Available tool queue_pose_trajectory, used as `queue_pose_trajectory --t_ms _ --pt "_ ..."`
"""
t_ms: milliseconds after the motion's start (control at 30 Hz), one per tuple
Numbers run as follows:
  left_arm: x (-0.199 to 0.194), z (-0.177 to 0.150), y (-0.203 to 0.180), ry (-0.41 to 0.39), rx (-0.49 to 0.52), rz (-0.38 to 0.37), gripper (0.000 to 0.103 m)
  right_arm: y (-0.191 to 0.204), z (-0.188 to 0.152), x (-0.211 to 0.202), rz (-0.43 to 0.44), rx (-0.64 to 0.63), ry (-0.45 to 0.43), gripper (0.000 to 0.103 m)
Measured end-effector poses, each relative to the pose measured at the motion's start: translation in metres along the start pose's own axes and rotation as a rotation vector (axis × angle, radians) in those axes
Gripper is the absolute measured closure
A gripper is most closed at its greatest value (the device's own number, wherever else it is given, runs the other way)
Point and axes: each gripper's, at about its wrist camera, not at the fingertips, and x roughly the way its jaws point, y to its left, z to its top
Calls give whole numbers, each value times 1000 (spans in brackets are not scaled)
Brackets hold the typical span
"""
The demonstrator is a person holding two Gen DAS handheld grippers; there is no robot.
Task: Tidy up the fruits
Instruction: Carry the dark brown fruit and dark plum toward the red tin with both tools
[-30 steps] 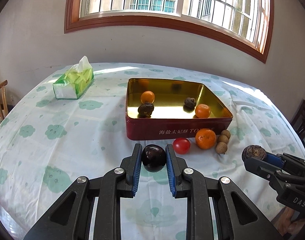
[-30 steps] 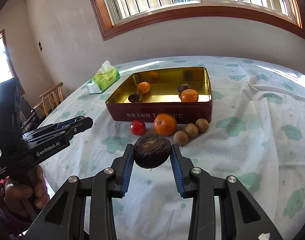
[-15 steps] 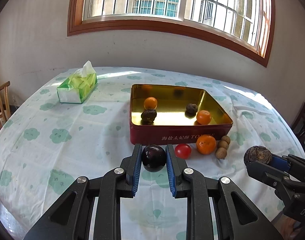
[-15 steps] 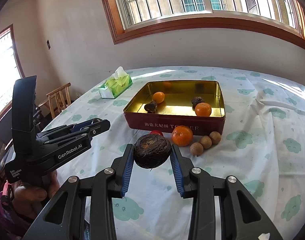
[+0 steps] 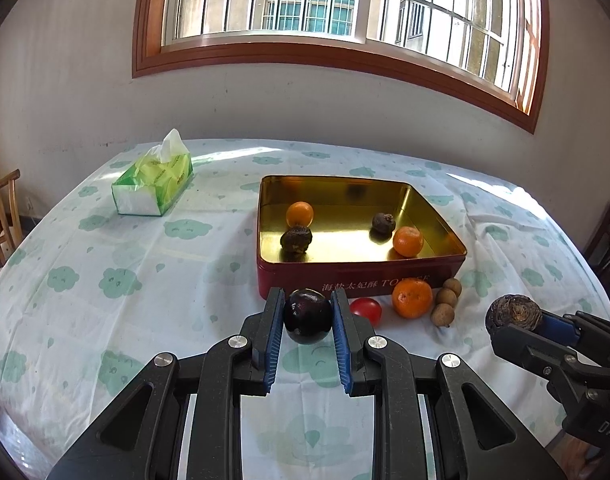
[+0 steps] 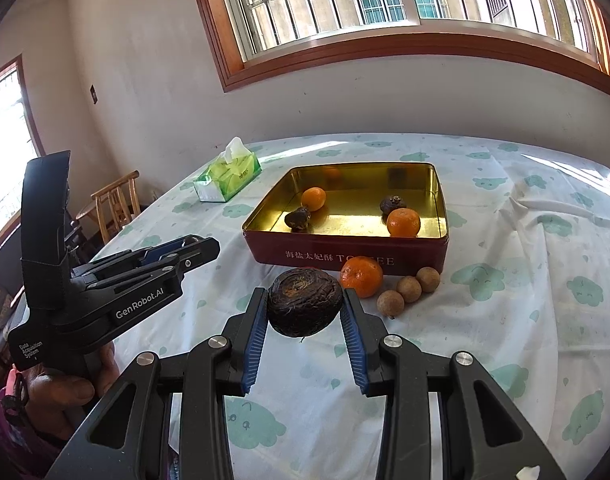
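Two fruits ride above the counter (image 5: pixel 105 256): my left claw (image 5: pixel 307 316) clamps a dark plum (image 5: pixel 307 315), my right claw (image 6: pixel 303 307) a wrinkled brown fruit (image 6: pixel 303 301), both short of the red tin (image 6: pixel 345 258), lettered "TO…EE". My left tool reads "GenRobot.AI".
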Motion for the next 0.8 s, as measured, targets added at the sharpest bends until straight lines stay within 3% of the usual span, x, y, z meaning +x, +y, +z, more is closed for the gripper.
queue_pose_trajectory --t_ms 800 --pt "22 31 -14 -6 27 -7 79 -8 35 18 2 -5 -23 68"
